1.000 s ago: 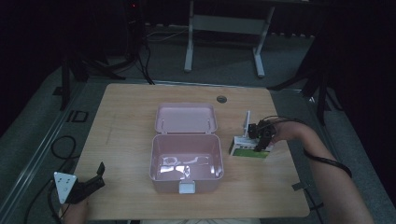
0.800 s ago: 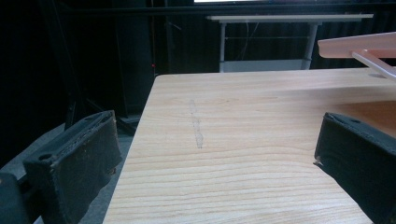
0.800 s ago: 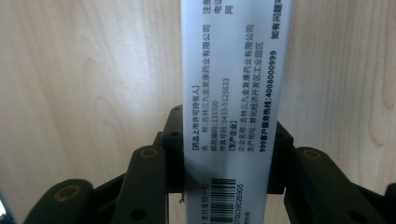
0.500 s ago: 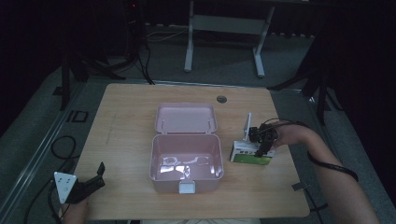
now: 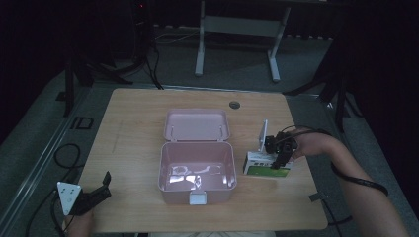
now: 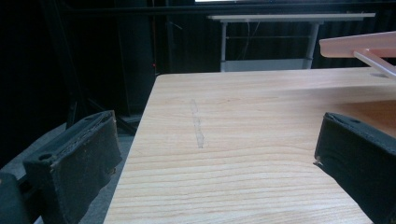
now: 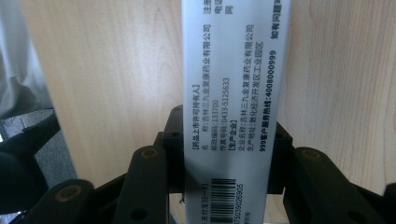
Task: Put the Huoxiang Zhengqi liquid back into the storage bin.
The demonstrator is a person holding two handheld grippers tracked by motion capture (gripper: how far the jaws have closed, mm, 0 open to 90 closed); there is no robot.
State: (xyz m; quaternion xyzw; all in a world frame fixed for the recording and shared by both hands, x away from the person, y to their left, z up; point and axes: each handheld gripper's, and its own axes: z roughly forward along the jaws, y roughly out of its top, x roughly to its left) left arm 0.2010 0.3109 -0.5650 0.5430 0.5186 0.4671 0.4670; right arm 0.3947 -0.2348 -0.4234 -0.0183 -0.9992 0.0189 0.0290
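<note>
Since a second ago, item one, the medicine box (image 5: 267, 165), has shifted slightly nearer the person's edge of the table (image 5: 138, 118) together with our right gripper (image 5: 279, 159), while the left gripper (image 5: 97, 195) and the pink case (image 5: 197, 170) have kept their places. Progress, as we judge it: the carton is picked up or about to be, the packing itself not yet done; the case stands with its lid (image 5: 196, 125) thrown back and its interior apparently holding no carton, only glare on the bottom, so what is left is the carry across and the release inside. Location of the carton: on or just above the wood, just beside the case's right wall, well apart from the left gripper. Right gripper: in its own view the black jaws press on both long sides of the white printed box (image 7: 231, 107), barcode end towards the camera, wood grain behind it; the right hand (image 5: 309, 144) reaches in from the right edge, forearm angled across the table corner, cable trailing at the wrist. Left gripper: parked low at the near left corner, jaws spread wide on nothing, its view looking flat along the bare tabletop (image 6: 243, 140) towards the pink lid edge (image 6: 359, 44)
</note>
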